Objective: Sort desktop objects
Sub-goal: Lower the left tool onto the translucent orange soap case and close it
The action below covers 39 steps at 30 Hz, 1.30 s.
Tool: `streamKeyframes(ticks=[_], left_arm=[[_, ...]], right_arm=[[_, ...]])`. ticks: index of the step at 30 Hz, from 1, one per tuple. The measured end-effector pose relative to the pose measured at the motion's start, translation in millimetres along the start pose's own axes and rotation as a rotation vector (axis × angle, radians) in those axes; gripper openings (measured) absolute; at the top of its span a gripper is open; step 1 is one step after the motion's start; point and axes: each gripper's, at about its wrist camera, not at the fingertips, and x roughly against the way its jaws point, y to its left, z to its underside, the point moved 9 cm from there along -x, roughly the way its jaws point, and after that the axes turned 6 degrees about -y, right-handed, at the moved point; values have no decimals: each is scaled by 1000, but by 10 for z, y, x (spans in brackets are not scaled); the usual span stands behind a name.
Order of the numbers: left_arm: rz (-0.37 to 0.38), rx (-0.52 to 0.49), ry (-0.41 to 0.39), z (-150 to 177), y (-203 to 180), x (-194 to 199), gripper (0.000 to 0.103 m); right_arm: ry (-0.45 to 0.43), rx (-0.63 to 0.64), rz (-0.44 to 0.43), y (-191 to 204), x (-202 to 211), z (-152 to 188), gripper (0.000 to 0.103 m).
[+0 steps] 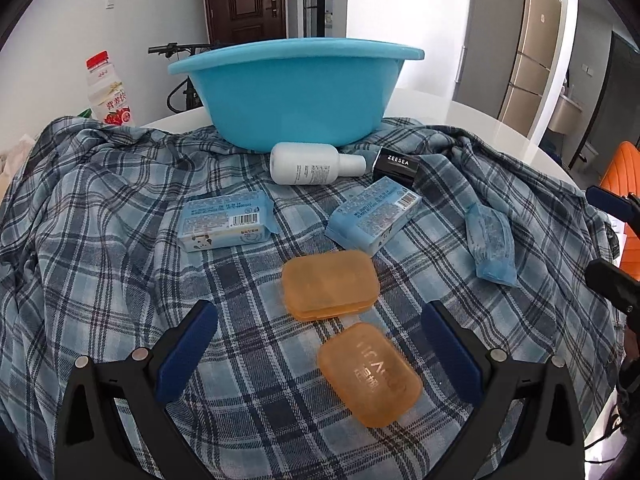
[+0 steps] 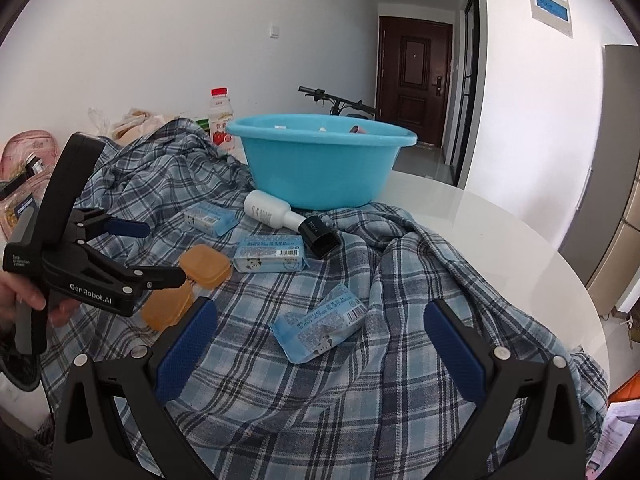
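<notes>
"ZEESEA" on black box; "GenRobot.AI" on left gripper

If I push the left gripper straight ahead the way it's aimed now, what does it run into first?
Most likely the nearer orange case, lying on the plaid cloth between the open fingers of the left gripper. Just beyond it sits the second orange case. Depth is hard to judge through the fisheye, so it might pass above them.
</notes>
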Motion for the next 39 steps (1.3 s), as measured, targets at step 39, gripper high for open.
streamKeyframes(ticks=[39], left_arm=[[19, -20, 224, -86, 23, -687, 92]], right_arm=[[108, 23, -43, -41, -79, 225, 103]])
